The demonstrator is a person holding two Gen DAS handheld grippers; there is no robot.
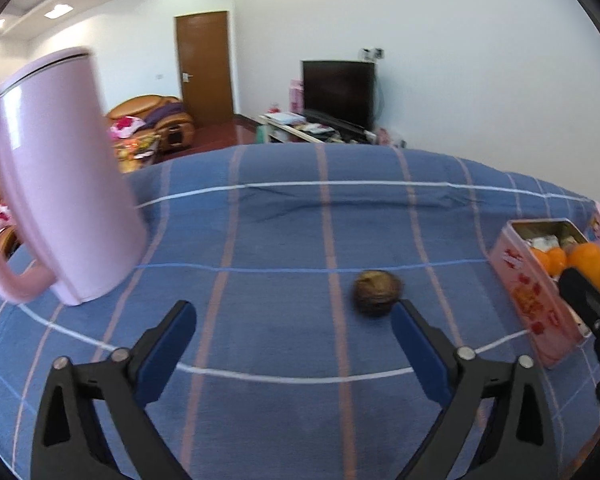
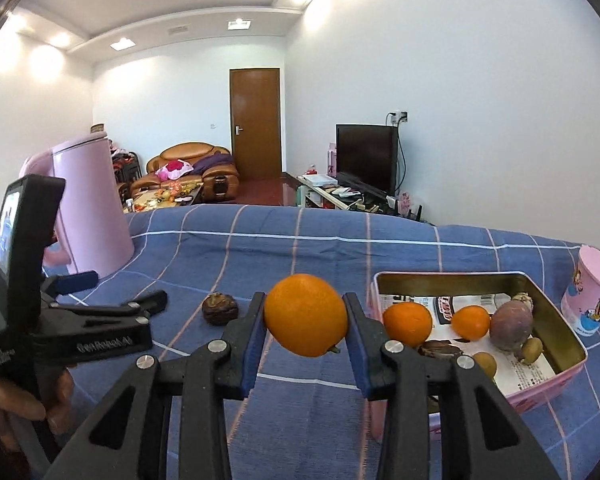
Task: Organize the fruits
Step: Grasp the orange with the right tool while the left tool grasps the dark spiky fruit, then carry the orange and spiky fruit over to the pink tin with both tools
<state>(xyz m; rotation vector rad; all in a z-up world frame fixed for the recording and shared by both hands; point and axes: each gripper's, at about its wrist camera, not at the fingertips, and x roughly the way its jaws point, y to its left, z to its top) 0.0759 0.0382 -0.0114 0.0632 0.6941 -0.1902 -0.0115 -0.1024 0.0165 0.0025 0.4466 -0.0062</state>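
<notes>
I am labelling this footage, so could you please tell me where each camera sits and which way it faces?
Left wrist: on the left claw, open over the blue cloth, facing a brown fruit and pink kettle; its fingers show.
Right wrist: on the right claw, shut on an orange, facing the tin; the hand holding the left claw shows.
Shared: kettle, brown fruit, tin, held orange, cloth.
</notes>
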